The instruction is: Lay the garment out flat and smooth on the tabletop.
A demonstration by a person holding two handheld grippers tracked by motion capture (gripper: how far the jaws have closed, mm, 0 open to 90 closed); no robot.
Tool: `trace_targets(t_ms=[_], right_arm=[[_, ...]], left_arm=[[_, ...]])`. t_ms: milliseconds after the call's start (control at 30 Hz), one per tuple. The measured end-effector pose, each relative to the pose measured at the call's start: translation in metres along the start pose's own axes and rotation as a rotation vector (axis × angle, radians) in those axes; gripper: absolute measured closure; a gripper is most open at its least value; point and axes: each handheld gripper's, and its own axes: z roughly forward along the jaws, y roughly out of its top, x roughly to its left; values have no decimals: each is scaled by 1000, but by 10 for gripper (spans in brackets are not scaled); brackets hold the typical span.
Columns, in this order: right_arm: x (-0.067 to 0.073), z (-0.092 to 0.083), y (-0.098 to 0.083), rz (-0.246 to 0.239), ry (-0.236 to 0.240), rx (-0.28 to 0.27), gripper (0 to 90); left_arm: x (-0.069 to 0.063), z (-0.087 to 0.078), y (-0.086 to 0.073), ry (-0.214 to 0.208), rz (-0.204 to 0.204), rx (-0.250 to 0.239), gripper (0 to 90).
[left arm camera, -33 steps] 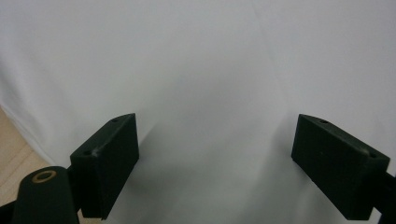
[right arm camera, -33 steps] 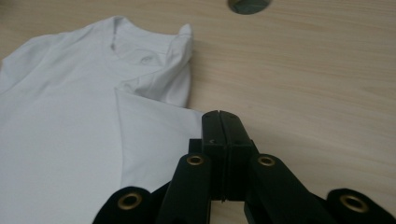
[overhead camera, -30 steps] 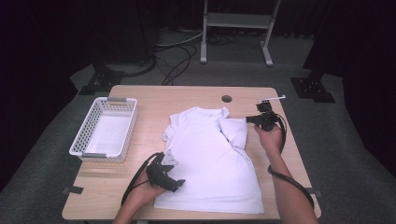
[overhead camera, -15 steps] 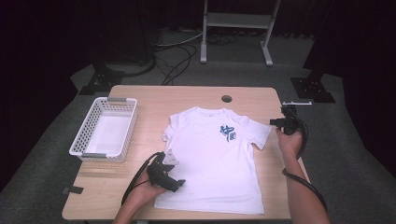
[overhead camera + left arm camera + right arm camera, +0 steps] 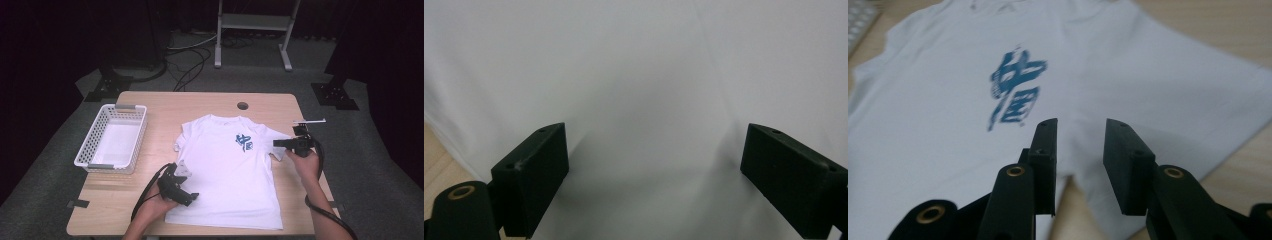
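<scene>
The right claw (image 5: 278, 143) hovers at the sleeve on the person's right of a white T-shirt (image 5: 227, 170), its black jaws parted a little way after just opening, with nothing pinched between them. In the right gripper view that claw (image 5: 1079, 165) looks across the sleeve toward the blue print (image 5: 1015, 85) on the chest, with bare wood visible below the jaws where the sleeve meets the body.

The left claw (image 5: 189, 197) rests low on the shirt near the hem corner on the person's left. In the left gripper view it (image 5: 654, 175) has its jaws spread wide over smooth white cloth, gripping nothing; whether the pads press down on the fabric cannot be told.

The T-shirt lies face up and spread flat on the wooden worktop (image 5: 150, 100), collar pointing away from the person, hem close to the near edge. It looks like thin, light, limp cotton: it should sag and fold wherever it is lifted, slide readily on the wood, and bunch up if pushed rather than pinched. There is nothing fragile about it, but a shallow pinch may catch only the top layer. The best holds appear to be doubled edges, such as the sleeve cuff, shoulder seam or hem corner, taken by both claws together so the cloth stays taut.

A white plastic basket (image 5: 112, 137) stands empty on the worktop well to the left of the shirt.
</scene>
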Motion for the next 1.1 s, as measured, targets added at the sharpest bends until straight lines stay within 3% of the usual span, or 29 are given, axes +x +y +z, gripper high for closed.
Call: trace_targets(t_ms=[100,233,467,633,700,900,1100], right_arm=[[13,1,-15,-15,74,21,637],[37,0,-38,-71,180,53,601],[78,-6,-80,-177,309,107,543],[93,-14,-99,-264,298,137,484],[96,-18,-106,-299,268,151,479],[97,-26,-123,-336,262,175,463],[98,-26,-131,-358,261,203,444]], left_arm=[[-1,-2,-2,-15,-19,-15,118],[0,-3,-6,-24,-47,-43,119],[9,-13,-5,-10,-89,-89,131],[29,-19,2,18,-135,-120,143],[42,-21,7,37,-164,-134,150],[85,-20,25,80,-248,-150,251],[121,-7,48,90,-309,-152,373]])
